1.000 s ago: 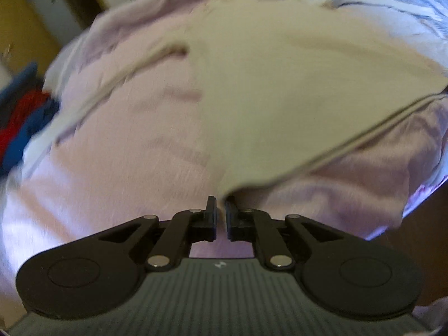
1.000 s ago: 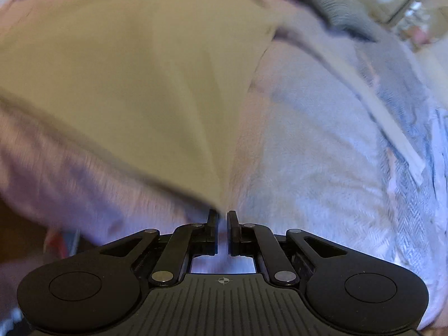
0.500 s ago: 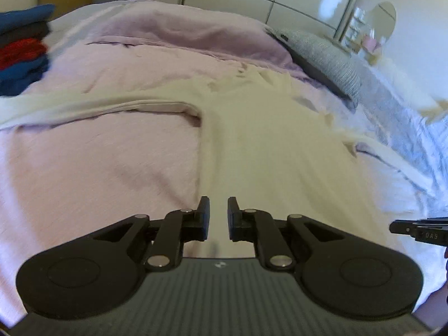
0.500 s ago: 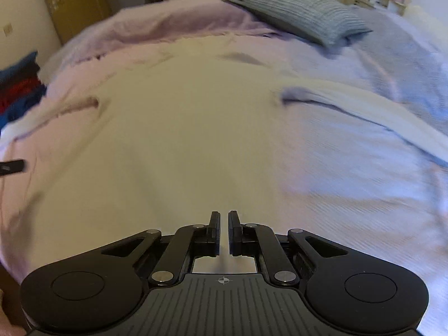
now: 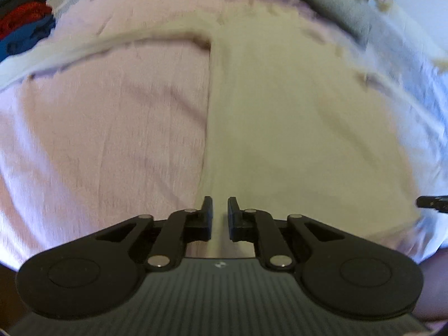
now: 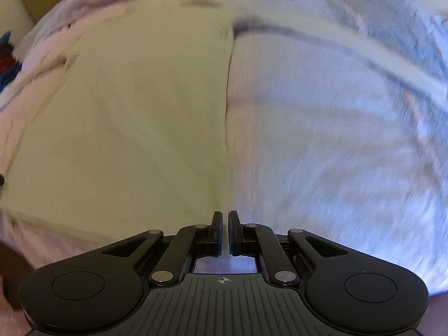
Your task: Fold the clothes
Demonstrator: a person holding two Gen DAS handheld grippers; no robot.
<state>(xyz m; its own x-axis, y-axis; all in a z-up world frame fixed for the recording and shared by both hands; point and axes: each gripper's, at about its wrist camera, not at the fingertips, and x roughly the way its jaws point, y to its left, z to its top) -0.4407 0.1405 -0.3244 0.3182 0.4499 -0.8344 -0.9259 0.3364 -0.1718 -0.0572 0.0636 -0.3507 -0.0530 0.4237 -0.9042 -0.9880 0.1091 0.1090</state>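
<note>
Low over the cream shirt (image 5: 294, 128), left gripper (image 5: 219, 215) slightly parted, right gripper (image 6: 225, 231) nearly closed, both empty.

Shirt (image 5: 294, 117) flat on bed (image 5: 106, 128), sleeves out to both sides. Pillow (image 5: 336, 8) behind shirt. Clothes pile (image 5: 22, 19) far left. Tongs at hem corners.

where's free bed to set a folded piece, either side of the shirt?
Two bare patches of bedspread: one left of the shirt, below its left sleeve; one right of the shirt, below the right sleeve. Crowded: the clothes pile far left, the pillow at the head. Left gripper and right gripper sit at the hem corners.
</note>
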